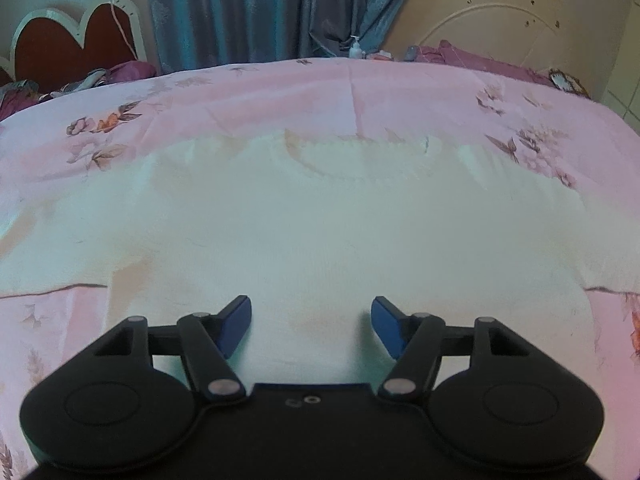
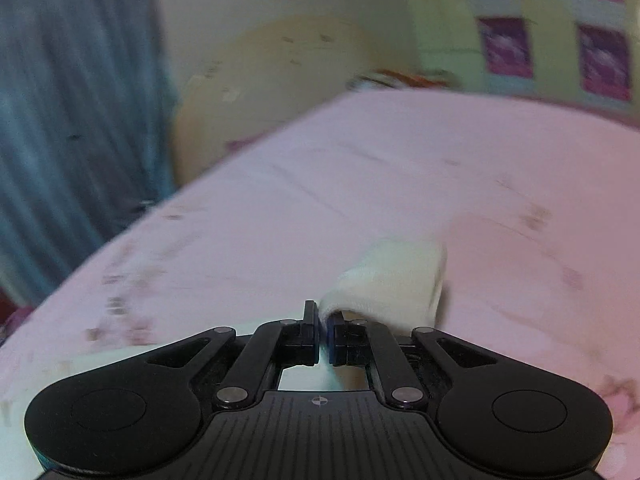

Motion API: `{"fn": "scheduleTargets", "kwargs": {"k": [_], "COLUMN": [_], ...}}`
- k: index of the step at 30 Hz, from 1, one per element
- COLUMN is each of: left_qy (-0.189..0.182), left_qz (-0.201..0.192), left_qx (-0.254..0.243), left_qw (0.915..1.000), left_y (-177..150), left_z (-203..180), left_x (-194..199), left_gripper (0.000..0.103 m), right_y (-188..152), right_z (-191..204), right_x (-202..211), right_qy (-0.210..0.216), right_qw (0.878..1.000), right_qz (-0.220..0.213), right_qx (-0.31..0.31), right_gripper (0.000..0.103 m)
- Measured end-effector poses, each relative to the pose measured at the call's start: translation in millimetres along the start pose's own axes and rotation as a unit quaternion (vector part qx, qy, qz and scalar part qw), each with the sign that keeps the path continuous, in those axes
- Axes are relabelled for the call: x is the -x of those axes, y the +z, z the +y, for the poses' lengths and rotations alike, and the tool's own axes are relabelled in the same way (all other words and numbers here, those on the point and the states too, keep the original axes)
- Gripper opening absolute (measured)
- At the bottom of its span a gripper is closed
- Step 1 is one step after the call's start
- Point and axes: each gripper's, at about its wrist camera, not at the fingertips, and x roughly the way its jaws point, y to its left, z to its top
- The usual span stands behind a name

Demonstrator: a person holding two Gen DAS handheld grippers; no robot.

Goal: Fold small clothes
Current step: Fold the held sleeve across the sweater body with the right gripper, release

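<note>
A small white shirt (image 1: 320, 220) lies flat on the pink floral bedsheet (image 1: 240, 96), neckline at the far side, sleeves spread left and right. My left gripper (image 1: 311, 322) is open and empty, hovering over the shirt's near hem. In the right wrist view my right gripper (image 2: 323, 326) is shut on a white sleeve (image 2: 392, 276) of the shirt, which is lifted and curled above the sheet (image 2: 400, 168). That view is blurred.
A cream headboard (image 1: 480, 20) and a red heart-shaped headboard (image 1: 72, 44) stand behind the bed. Blue curtains (image 1: 260, 12) hang at the back. Purple bedding (image 1: 480, 60) and a small white bottle (image 1: 355, 49) sit at the far edge.
</note>
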Motion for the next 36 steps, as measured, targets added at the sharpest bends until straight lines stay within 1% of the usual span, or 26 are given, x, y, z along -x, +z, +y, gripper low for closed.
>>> {"fn": "scheduleTargets", "kwargs": {"k": [2,4,7,10,14,17,18,20,22,23,24,25,26,27,30,32,33,34,36], "left_qy": [0.001,0.003,0.009,0.013,0.017,0.014,0.01,-0.004,-0.025,-0.039,-0.049,-0.06,-0.076,-0.094,-0.131,-0.143,-0.151,-0.157,-0.153], "left_qz": [-0.006,-0.011,-0.019,-0.024,-0.023,-0.021,-0.017,-0.014,-0.01,-0.008,-0.006,-0.006,-0.007,-0.005,0.01,0.017,0.021,0.026,0.03], "left_qx": [0.012,0.022,0.037,0.049,0.069,0.084,0.09,0.097,0.101,0.102,0.103,0.104,0.103,0.097,0.071,0.058,0.051,0.047,0.047], "left_qw": [0.9999,0.9997,0.9991,0.9984,0.9972,0.9962,0.9958,0.9952,0.9945,0.9939,0.9935,0.9928,0.9918,0.9909,0.9888,0.9879,0.9869,0.9862,0.9866], "left_y": [2.0,3.9,5.8,5.8,5.6,3.9,4.1,2.9,4.2,6.1,7.8,9.7,11.9,15.0,23.7,26.6,28.2,27.8,26.1], "left_z": [9.4,19.1,37.7,59.1,89.9,108.3,113.5,119.1,119.3,116.4,113.0,108.7,101.9,92.2,58.1,36.5,24.3,16.5,4.2], "left_x": [5.2,9.2,14.4,17.2,16.7,14.8,12.7,10.6,7.6,5.1,3.4,1.2,-1.2,-4.7,-20.9,-33.4,-41.9,-48.8,-60.0], "left_gripper": [0.065,0.065,0.065,0.065,0.065,0.064,0.064,0.065,0.065,0.068,0.076,0.08,0.08,0.08,0.08,0.08,0.078,0.072,0.071], "right_y": [-2.0,-8.8,-26.9,-55.7,-104.6,-140.9,-149.0,-158.3,-160.0,-157.4,-153.6,-150.6,-146.2,-142.2,-135.9,-131.8,-131.2,-129.6,-126.7], "right_z": [36.0,76.5,139.6,198.5,260.9,293.2,301.0,309.0,311.7,306.7,299.9,293.3,284.3,273.3,243.5,219.6,209.8,198.3,175.2], "right_x": [1.6,3.8,4.2,0.7,-7.8,-15.9,-18.8,-25.5,-27.4,-24.7,-21.1,-16.3,-8.2,-1.9,9.3,12.4,14.0,16.3,19.9], "right_qy": [0.038,0.082,0.145,0.196,0.241,0.265,0.266,0.267,0.264,0.263,0.258,0.248,0.236,0.226,0.184,0.159,0.15,0.141,0.123], "right_qw": [0.999,0.995,0.985,0.973,0.954,0.938,0.934,0.928,0.926,0.927,0.931,0.936,0.943,0.947,0.958,0.965,0.968,0.971,0.977], "right_qz": [-0.001,0.002,0.015,0.042,0.095,0.141,0.153,0.171,0.179,0.176,0.167,0.153,0.132,0.114,0.101,0.101,0.102,0.102,0.105], "right_qx": [0.025,0.052,0.091,0.117,0.15,0.175,0.183,0.197,0.204,0.2,0.197,0.195,0.193,0.196,0.198,0.181,0.172,0.162,0.143], "right_gripper": [0.005,0.005,0.005,0.005,0.005,0.005,0.006,0.006,0.007,0.021,0.038,0.078,0.092,0.092,0.092,0.092,0.092,0.092,0.092]}}
